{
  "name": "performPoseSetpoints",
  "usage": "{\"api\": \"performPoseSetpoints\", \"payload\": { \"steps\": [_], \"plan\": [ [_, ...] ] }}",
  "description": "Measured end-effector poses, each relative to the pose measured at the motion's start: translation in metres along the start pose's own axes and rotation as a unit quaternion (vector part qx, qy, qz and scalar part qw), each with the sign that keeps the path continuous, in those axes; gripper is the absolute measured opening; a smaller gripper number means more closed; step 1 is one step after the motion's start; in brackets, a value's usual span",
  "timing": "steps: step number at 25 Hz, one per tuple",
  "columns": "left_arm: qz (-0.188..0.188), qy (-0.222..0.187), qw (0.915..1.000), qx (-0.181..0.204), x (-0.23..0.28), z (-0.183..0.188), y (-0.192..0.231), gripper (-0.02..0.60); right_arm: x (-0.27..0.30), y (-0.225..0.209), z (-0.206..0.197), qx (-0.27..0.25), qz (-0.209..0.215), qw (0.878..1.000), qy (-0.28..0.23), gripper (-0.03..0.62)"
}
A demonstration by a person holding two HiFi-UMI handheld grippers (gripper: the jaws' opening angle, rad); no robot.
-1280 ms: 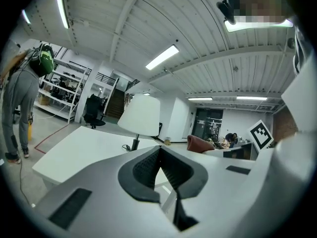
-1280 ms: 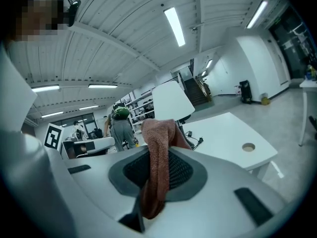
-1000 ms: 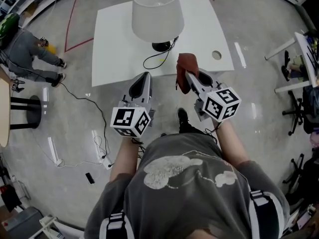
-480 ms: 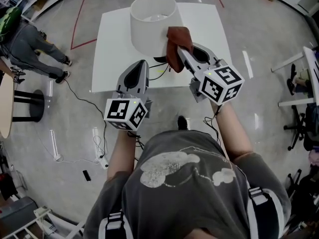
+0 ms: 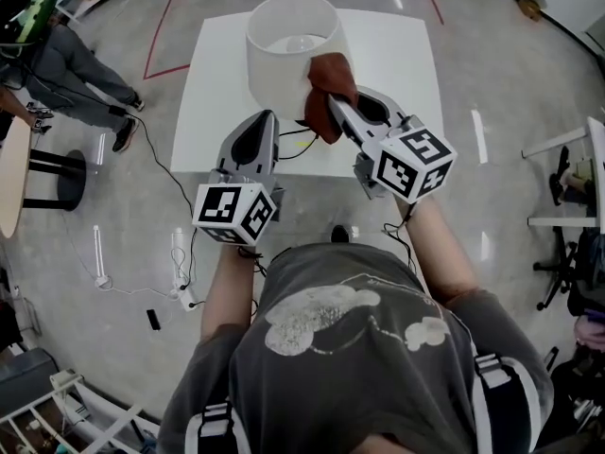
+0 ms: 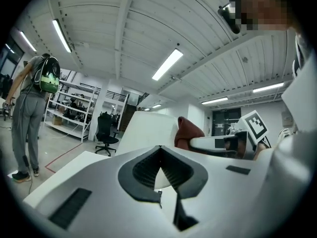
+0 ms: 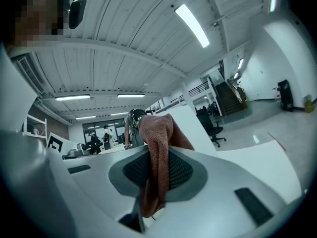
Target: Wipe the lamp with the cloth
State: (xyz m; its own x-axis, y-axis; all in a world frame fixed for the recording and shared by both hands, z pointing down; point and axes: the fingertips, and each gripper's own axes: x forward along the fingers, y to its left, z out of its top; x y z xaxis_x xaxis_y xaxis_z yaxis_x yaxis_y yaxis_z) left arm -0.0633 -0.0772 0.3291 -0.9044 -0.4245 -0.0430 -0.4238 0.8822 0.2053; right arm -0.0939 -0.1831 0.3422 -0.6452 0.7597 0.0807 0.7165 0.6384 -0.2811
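The lamp (image 5: 288, 45) stands on the white table (image 5: 402, 50), near the middle of its front edge. The right gripper (image 5: 337, 108) is clamped on the red-brown cloth (image 5: 326, 78) at the shade's rim. The left gripper (image 5: 260, 126) is closed on nothing and hangs beside the lamp. Nothing steadies the lamp, so a hard wipe could tip it, and the cloth could slip free.

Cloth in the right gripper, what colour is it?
Rust, a reddish brown. The cloth shows best in the right gripper view.
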Motion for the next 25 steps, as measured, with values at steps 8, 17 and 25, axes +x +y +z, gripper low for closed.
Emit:
{"api": "performPoseSetpoints", "payload": {
  "steps": [8, 17, 25],
  "plan": [
    [0.002, 0.021, 0.9996, -0.020, 0.009, -0.028, 0.008, 0.007, -0.006, -0.022, -0.053, 0.018, -0.023, 0.998, 0.055, 0.058],
    [-0.045, 0.049, 0.9967, -0.047, 0.017, -0.035, 0.030, 0.007, -0.017, -0.047, -0.091, 0.049, -0.124, 0.986, 0.095, 0.058],
    [-0.088, 0.020, 0.9950, -0.043, 0.015, -0.006, 0.043, 0.006, -0.025, -0.044, -0.037, 0.019, -0.167, 0.985, 0.037, 0.058]
  ]
}}
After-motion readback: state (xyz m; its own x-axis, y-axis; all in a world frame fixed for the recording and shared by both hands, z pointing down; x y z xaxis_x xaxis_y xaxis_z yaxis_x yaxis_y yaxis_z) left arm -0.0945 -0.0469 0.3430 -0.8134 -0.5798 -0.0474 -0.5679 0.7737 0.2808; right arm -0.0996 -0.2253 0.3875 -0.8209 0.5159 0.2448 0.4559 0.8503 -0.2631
